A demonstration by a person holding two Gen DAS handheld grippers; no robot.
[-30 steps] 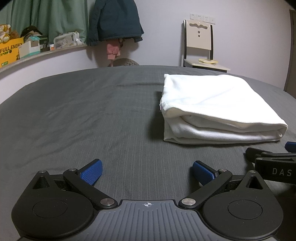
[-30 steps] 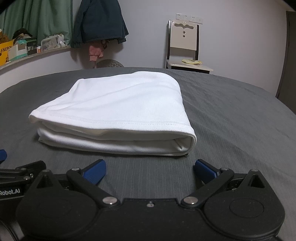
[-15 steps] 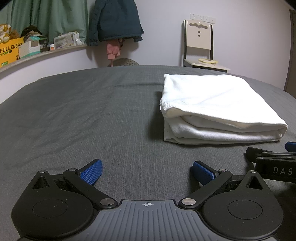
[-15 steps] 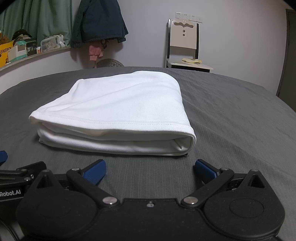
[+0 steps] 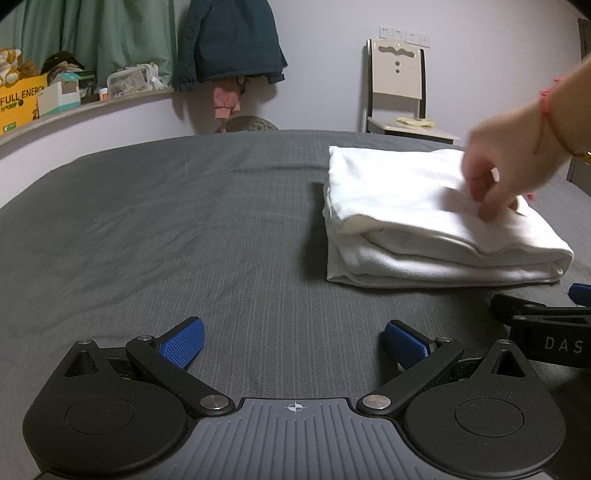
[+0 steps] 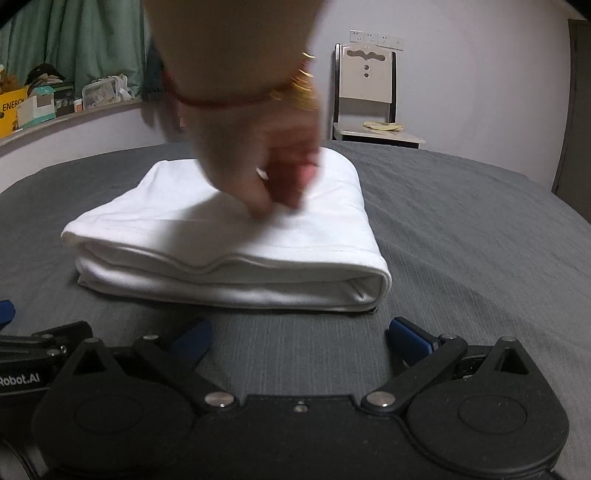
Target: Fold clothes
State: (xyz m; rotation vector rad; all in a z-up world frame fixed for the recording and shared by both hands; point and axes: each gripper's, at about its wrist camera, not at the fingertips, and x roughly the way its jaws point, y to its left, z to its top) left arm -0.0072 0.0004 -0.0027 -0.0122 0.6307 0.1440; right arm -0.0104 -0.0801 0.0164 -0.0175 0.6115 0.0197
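Note:
A folded white garment (image 5: 424,229) (image 6: 207,258) lies on the grey bedspread (image 5: 184,229). A person's bare hand (image 5: 506,177) (image 6: 255,162), with a red string and a gold bracelet at the wrist, pinches the garment's top layer. My left gripper (image 5: 295,341) rests on the bedspread to the left of the garment, open, nothing between its blue pads. My right gripper (image 6: 299,338) sits just in front of the garment's near edge, open and empty. Part of the right gripper (image 5: 543,325) shows at the left view's right edge.
A cream chair (image 5: 399,88) with a yellow cloth on its seat stands by the far wall. A dark jacket (image 5: 229,48) hangs beside a green curtain (image 5: 96,33). A shelf (image 5: 74,107) along the left wall carries boxes and clutter.
A bare hand has come in from the right and now grips the top of the folded garment. Both grippers stay still on the bedspread, open as before.

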